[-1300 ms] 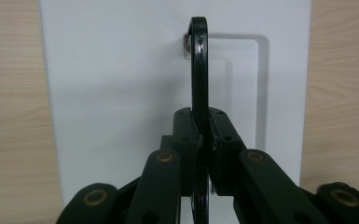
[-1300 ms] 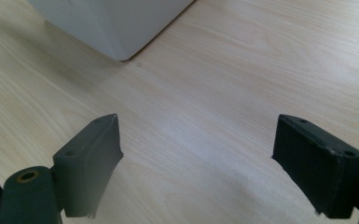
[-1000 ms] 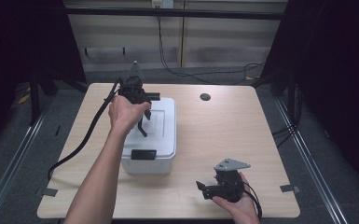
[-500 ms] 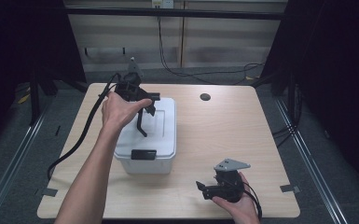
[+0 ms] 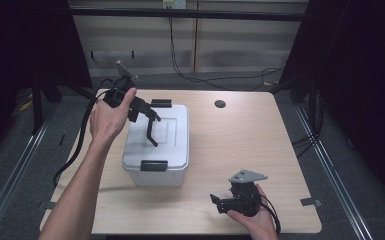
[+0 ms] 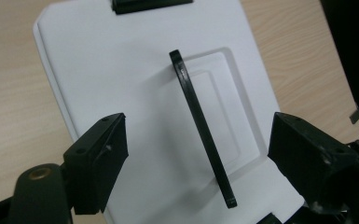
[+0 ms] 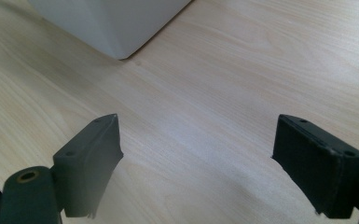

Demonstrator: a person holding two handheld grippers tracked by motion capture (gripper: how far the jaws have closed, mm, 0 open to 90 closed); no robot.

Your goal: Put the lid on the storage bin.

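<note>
my left gripper (image 5: 152,127) hangs wide over the white box (image 5: 157,145) at frame centre-left; my right gripper (image 5: 219,202), also wide, sits lower right.

no readable text, labels or signs

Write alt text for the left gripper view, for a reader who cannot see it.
The left gripper hangs open above a white lidded box, its two black jaws set wide on either side of the lid's raised black handle. A black latch clips the lid's far edge, and the light wooden table lies around the box.
</note>
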